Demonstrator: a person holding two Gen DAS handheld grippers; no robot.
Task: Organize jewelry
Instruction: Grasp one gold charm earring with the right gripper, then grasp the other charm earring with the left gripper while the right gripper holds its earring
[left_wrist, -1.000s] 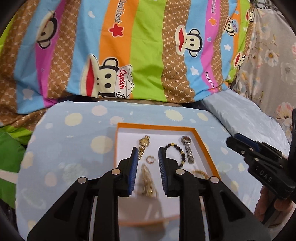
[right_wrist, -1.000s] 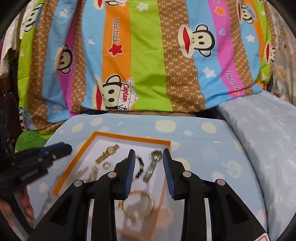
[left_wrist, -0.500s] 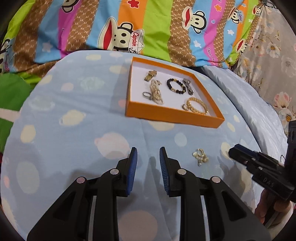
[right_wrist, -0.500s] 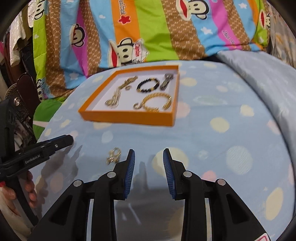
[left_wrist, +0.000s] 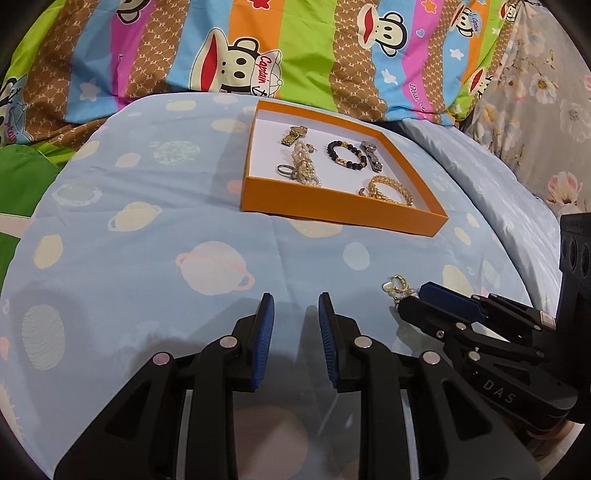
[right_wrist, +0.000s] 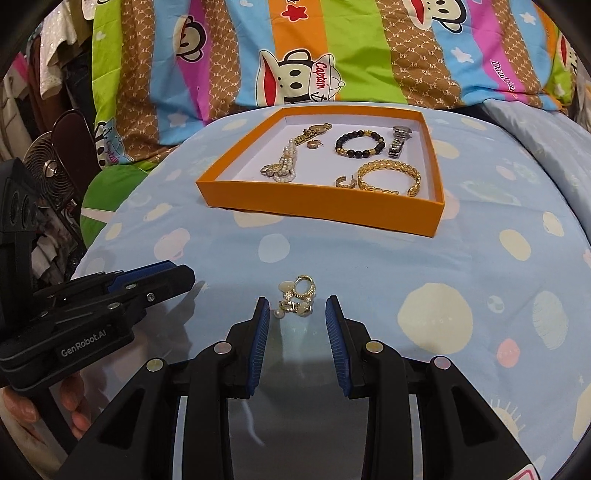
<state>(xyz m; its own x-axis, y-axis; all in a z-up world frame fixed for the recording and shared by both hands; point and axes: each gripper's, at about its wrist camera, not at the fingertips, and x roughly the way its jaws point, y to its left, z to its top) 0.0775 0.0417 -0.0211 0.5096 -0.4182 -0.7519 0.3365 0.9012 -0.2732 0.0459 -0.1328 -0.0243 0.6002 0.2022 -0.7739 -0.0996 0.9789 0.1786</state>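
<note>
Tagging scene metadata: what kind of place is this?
Likely a bedroom. The orange tray of jewelry sits on a blue planet-print sheet, a cartoon-monkey quilt is heaped behind, and clothes hang at the left.

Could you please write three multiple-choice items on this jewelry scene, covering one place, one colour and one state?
1. Where does the earring cluster lie?
A. inside the box
B. on the blue sheet, near the right hand-held gripper
C. on the striped blanket

2. What colour is the jewelry box outside?
A. orange
B. green
C. black

3. How is the left hand-held gripper?
A. shut on a watch
B. shut on a ring
C. open, holding nothing

Answers: 1 B, the cluster sits on the sheet just ahead of its fingertips; 2 A, its walls are orange; 3 C, a bare gap shows between its fingers.
</note>
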